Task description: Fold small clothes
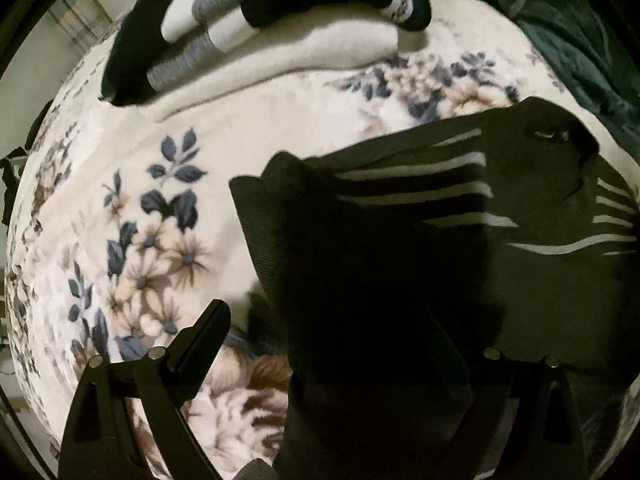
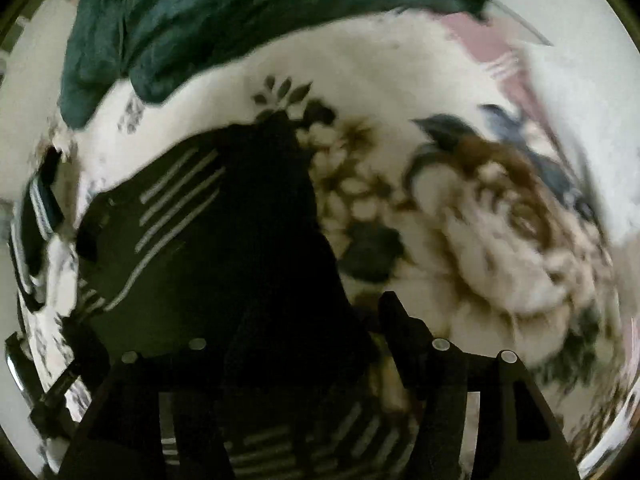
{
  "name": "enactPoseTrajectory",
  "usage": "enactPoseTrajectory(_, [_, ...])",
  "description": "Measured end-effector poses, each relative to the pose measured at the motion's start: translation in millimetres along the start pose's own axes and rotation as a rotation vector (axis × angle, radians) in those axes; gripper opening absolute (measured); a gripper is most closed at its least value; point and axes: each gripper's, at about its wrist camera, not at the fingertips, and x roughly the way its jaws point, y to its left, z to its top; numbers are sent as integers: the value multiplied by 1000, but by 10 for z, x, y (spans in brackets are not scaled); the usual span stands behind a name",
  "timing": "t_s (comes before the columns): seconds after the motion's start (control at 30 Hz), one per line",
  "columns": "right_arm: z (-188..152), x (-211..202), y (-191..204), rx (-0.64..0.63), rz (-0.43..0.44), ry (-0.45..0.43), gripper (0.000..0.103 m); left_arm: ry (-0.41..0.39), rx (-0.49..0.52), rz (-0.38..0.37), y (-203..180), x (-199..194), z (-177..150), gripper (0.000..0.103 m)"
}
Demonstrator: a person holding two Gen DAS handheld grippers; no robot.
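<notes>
Left wrist: black two-finger left gripper [image 1: 340, 336] spread wide over black grey-striped knit sock [image 1: 400, 240] on cream floral fleece blanket [image 1: 240, 140]; grip undeterminable. Folded sock pile [image 1: 256, 12] beyond.

Right wrist: black right gripper [image 2: 304, 320] wide apart, sock [image 2: 224, 248] between fingers; hold unclear. Crumpled dark-green cloth [image 2: 220, 20] behind.

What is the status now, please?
Both grippers, left and right, open over the black striped sock. Sock flat on floral blanket. Nothing blocking.
</notes>
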Motion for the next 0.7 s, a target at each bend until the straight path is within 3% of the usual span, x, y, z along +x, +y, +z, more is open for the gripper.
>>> enactPoseTrajectory(0.03, [37,54,33,-16,10,6,23,2,-1,-4,5,24,3,96])
enactPoseTrajectory(0.07, [59,49,52,-28,1,-8,9,-2,-2,-5,10,37,8,96])
enactPoseTrajectory(0.27, [109,-432,479,-163,-86,-235,6,-22,-29,-38,210,107,-6,96])
enactPoseTrajectory(0.37, [336,-418,467,-148,-117,-245,6,-20,-51,-59,330,161,17,96])
enactPoseTrajectory(0.43, [444,-270,466,-152,-133,-200,7,-18,-62,-67,452,198,46,96])
enactPoseTrajectory(0.53, [541,-21,432,-152,-139,-52,30,-28,-75,-77,589,159,20,96])
enactPoseTrajectory(0.6, [476,-127,411,-152,-116,-52,59,-48,-71,-77,728,45,-41,96])
enactPoseTrajectory(0.7, [310,-283,378,-178,-113,-37,75,-74,-79,-72,773,-163,-218,96])
